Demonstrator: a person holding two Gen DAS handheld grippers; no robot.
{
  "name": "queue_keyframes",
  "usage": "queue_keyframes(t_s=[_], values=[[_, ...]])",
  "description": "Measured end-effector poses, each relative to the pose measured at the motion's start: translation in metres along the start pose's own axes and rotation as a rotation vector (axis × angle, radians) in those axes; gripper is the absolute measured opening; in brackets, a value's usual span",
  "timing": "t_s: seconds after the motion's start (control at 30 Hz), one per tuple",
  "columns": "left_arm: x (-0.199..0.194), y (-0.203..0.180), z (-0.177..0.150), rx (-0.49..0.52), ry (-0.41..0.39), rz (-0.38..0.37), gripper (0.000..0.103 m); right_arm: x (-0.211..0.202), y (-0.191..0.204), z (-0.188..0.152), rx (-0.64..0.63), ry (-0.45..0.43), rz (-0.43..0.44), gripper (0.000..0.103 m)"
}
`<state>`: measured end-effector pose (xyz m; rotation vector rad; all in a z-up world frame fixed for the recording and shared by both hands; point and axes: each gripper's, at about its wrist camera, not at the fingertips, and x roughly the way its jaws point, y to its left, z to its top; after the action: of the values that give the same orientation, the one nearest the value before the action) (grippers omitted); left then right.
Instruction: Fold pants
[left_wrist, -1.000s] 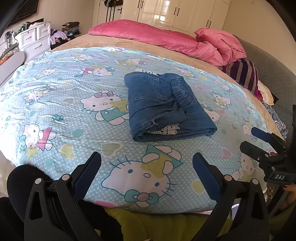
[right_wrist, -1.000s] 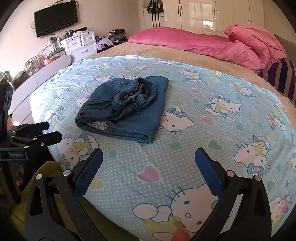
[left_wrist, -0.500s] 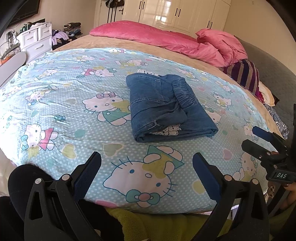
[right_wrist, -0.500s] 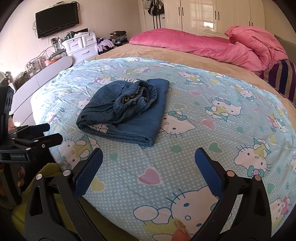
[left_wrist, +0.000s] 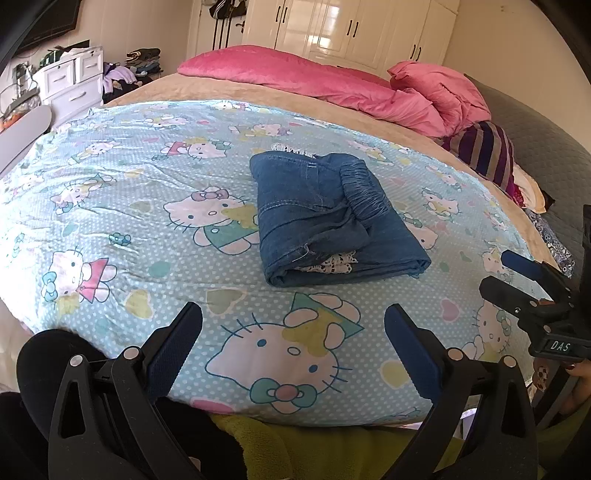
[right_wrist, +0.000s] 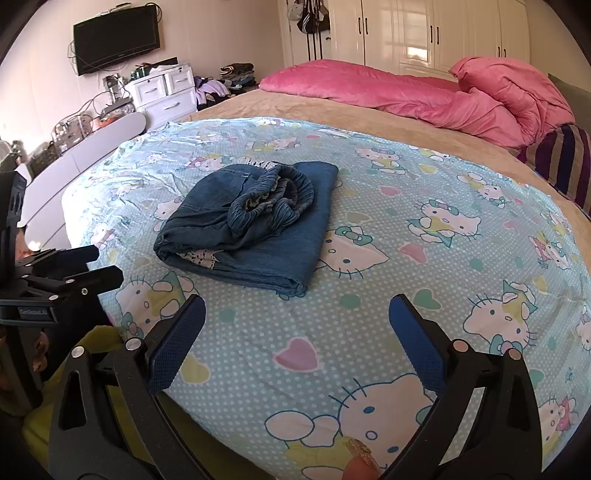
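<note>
A pair of dark blue denim pants is seen folded into a compact rectangular bundle on the light blue cartoon-cat printed sheet spread over the bed. The bundle lies near the middle of the sheet, set back from the sheet's near edge, with the gathered elastic waistband turned up on top and a strip of white lace trim exposed at the near folded end. The left gripper is held above the near edge of the sheet with its blue-padded fingers spread wide apart and nothing between them. The right gripper is likewise held over the near edge, fingers wide apart and empty, well clear of the pants. A rumpled pink quilted comforter is piled along the far edge of the bed, and a striped purple cushion is seen at the far right corner.
</note>
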<state>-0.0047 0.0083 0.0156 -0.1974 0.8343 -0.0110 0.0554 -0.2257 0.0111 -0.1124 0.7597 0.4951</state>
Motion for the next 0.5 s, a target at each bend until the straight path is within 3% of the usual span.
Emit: queue_keyframes(t_s=[0.5], values=[[-0.0030,0.0014,0.0008,-0.004,-0.009,-0.028,0.099,0.0011,0.0007,0.0008,-0.001,0.003,-0.003,0.094]])
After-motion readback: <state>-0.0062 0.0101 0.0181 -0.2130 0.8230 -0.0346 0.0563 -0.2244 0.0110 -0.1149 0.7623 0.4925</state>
